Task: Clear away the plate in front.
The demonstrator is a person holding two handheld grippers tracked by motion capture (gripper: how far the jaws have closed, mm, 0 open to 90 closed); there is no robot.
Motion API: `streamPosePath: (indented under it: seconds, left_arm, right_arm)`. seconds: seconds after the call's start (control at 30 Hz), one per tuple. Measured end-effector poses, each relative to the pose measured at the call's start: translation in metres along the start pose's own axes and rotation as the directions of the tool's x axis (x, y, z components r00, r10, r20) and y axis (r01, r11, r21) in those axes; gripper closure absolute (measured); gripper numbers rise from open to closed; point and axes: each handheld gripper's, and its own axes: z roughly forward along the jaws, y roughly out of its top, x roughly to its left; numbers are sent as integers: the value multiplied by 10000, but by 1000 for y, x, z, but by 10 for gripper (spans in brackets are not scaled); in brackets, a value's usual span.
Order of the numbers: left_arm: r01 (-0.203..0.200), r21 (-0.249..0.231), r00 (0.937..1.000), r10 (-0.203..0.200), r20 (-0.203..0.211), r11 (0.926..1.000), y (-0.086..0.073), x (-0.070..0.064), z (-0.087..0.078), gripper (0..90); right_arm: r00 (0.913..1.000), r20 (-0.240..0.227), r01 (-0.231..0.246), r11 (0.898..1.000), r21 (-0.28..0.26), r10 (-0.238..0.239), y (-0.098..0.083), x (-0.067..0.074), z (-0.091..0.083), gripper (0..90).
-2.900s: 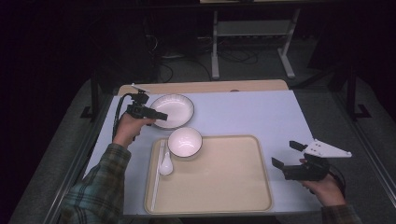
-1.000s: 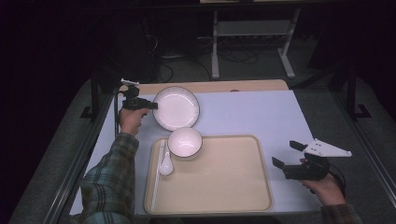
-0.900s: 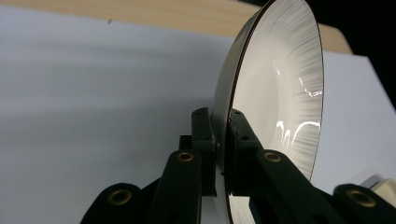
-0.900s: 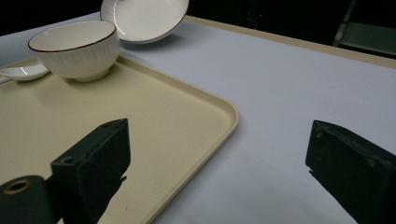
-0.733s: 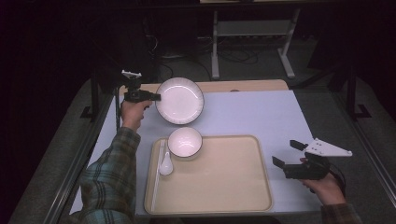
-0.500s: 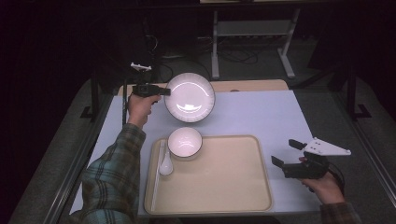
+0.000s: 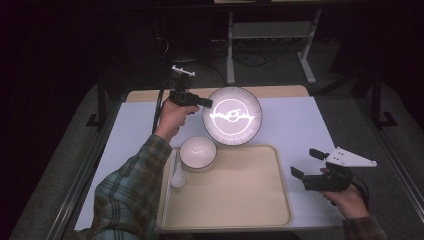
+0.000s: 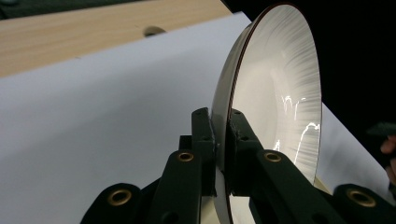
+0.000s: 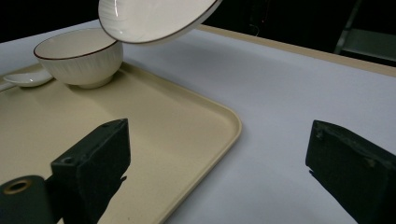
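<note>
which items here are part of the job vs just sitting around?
In the job:
- plate, clamped by its rim in the left gripper, lifted and tilted
- tray
- small bowl and spoon on the tray

Idle:
- right gripper, open, holding nothing
- metal stand behind the table

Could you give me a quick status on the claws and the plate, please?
Left claw shut on plate rim, plate tilted, in the air. Right claw open, beside tray. Bowl and spoon sit on the tray's left.
</note>
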Motion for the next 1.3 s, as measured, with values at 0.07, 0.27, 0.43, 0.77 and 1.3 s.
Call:
streamPosePath:
  seconds: [0.07,0.27,0.43,0.77,1.3]
  left_arm:
    - [-271,333,9995,266,145,9991,-2,-8,7,840]
    - [-957,1309,9943,886,586,9868,-13,-30,25,839]
    - [-1375,2011,9887,1221,873,9699,-25,-43,41,838]
    - [-1652,3430,9834,1281,1285,9247,-48,-55,72,833]
    - [-2213,4941,9734,2209,601,8408,-60,-53,106,792]
  right_arm:
    - [10000,-12,21,10000,-13,-21,0,0,0,58]
    - [10000,-23,10,10000,-38,-10,1,0,0,58]
    - [10000,-37,32,10000,-46,-32,1,0,-1,58]
    - [10000,-49,57,10000,-20,-58,1,0,0,58]
    - [10000,-44,72,10000,7,-72,1,0,0,59]
